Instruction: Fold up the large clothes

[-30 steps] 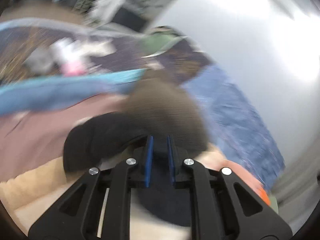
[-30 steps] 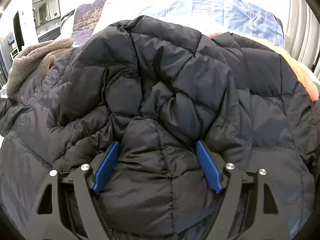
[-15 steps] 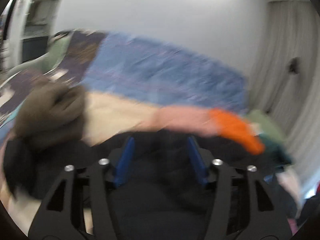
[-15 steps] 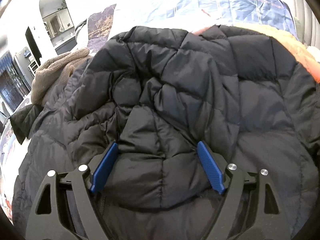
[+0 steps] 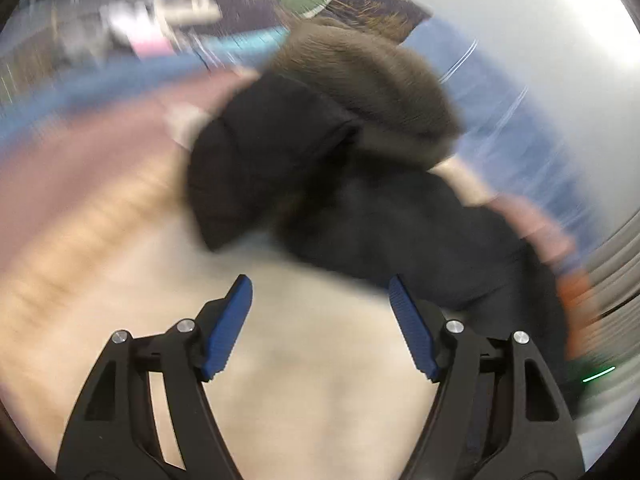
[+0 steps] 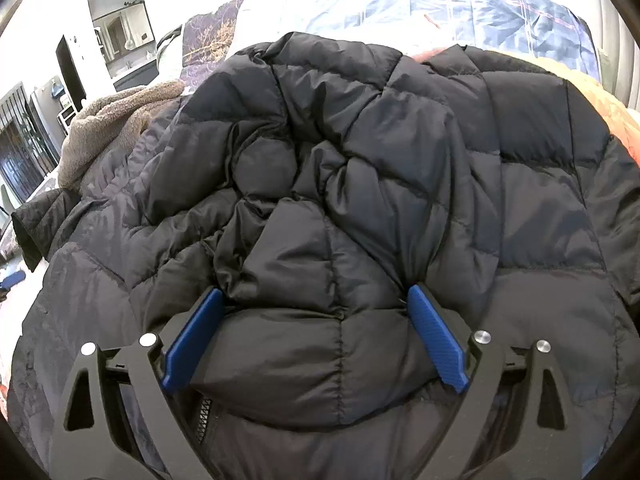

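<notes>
Left wrist view is badly smeared: the left gripper (image 5: 320, 320), clamped tight a second ago, is spreading its jaws with only cream bedding (image 5: 320, 392) between them, the black puffer jacket (image 5: 360, 184) and its brown fur trim (image 5: 372, 80) lying just ahead. The right gripper (image 6: 312, 334) is widening too, a jacket fold bulging between its blue pads (image 6: 436, 340), jacket heaped on the bed as before.

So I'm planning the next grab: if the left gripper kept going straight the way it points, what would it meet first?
Probably the cream bedding between its opening fingers, nothing held. The black puffer jacket lies just beyond; blur makes depth uncertain.
</notes>
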`<state>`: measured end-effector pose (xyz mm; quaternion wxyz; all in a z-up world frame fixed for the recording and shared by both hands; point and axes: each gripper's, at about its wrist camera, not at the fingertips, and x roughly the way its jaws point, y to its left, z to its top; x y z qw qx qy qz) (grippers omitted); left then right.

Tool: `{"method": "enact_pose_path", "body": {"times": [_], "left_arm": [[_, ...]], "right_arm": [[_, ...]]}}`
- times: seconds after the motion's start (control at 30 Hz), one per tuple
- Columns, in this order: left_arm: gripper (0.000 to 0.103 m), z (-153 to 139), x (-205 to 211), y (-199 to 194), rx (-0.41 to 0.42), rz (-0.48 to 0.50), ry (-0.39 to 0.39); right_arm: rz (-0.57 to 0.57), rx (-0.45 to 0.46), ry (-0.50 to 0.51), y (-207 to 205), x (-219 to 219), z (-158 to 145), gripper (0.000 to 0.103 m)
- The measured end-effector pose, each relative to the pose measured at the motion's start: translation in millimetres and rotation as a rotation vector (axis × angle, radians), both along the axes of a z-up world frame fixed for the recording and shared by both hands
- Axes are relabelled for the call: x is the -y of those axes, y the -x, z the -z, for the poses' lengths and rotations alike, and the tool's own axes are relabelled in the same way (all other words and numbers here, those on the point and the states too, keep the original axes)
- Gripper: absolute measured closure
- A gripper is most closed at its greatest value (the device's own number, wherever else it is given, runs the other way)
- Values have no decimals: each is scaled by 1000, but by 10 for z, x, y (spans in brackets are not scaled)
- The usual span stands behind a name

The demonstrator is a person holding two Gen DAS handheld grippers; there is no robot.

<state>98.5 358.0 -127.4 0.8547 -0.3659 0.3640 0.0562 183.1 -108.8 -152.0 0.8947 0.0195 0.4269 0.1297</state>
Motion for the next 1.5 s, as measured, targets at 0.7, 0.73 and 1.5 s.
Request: {"method": "enact_pose_path", "body": {"times": [0.7, 0.73, 1.5], "left_arm": [[101, -1100, 520, -836, 207, -105, -353], [101, -1252, 816, -847, 257, -37, -421], [39, -590, 3202, -698, 198, 805, -533]], "right_arm": [[-7, 2, 8, -7, -57, -5, 6], [-7, 2, 7, -4, -68, -8, 6], [77, 98, -94, 710, 660, -853, 42]]}}
